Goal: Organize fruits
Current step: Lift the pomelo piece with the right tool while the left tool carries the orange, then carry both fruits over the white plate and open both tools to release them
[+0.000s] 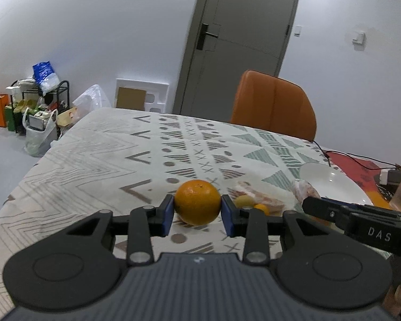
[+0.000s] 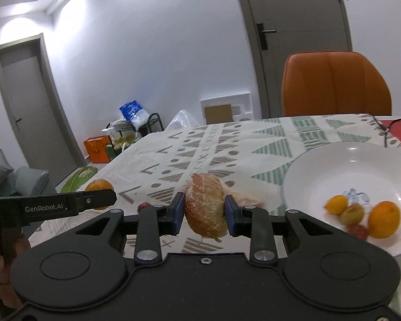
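Both loads up off the surface (image 1: 93,155), both mid-carry by the look of it; step in hand judged as delivery into the white bowl (image 2: 320,165).

Left gripper (image 1: 197,208) closed about the orange (image 1: 197,202), blue pads (image 1: 168,215) pressed at its 3 and 9 o'clock sides; grip across the widest part, looks secure; orange seemingly lifted clear of the patterned cloth, though contact underneath hard to tell.

Right gripper (image 2: 203,211) clamped on a netted reddish-tan fruit (image 2: 204,204), possibly a peeled pomelo piece, identity unsure; pads at its flanks, fruit hanging below the pad line at 6 o'clock, so less held than it seems.

Bowl at 3 o'clock in the right wrist view, already holding a second orange (image 2: 384,219), a small yellow citrus (image 2: 336,204), a brownish kiwi-like fruit (image 2: 352,214) and a small red fruit (image 2: 358,231); free floor of bowl toward 12 and 9 o'clock.

To do well: swing right load toward 3 o'clock, clear the rim before lowering; set down in the bare part, not onto the pile; release only once resting, else roll-out over the rim likely; no extra squeeze, soft fruit probably bruises.

Left load second; grippers near each other, so stagger to avoid a clash over the bowl.

Loose plastic wrap (image 1: 256,196) and a small dark-red fruit (image 2: 143,206) left on the surface; steer clear.
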Demonstrator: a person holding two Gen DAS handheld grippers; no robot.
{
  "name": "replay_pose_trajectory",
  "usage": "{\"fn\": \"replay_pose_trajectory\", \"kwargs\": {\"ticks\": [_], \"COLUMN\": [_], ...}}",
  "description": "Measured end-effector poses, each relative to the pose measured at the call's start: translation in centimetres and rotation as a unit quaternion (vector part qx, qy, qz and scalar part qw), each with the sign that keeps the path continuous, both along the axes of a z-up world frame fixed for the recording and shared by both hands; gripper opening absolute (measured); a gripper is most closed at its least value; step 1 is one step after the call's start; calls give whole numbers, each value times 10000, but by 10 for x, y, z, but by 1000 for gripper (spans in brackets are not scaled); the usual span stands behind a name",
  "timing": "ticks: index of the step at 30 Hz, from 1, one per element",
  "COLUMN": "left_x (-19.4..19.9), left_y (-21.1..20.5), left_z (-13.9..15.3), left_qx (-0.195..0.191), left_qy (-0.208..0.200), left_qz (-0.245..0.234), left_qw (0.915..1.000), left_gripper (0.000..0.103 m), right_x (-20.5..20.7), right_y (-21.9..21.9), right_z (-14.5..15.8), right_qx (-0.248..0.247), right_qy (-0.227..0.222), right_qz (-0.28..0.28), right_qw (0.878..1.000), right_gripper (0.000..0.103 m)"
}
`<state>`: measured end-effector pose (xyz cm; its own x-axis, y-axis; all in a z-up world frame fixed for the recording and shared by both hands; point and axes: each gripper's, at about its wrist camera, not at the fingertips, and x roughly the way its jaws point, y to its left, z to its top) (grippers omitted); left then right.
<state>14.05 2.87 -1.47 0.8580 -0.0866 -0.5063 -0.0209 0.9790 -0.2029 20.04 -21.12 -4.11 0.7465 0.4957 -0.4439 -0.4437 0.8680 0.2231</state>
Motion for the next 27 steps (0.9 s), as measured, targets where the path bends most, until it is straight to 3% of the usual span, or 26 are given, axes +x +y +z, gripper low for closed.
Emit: {"fn": "replay_pose_trajectory", "kwargs": {"ticks": [27], "left_x": [31], "left_y": [-80], "left_z": [16], "left_qx": [270], "left_qy": [-141], "left_qz": [-642], "left_qw": [9975], "left_gripper": [36], "right_x": [6], "right_y": [-87], "right_z": [9], "right_qx": [334], "right_qy": [-162], "right_qz": [-746], "right_qw": [9965], "right_gripper": [29]}}
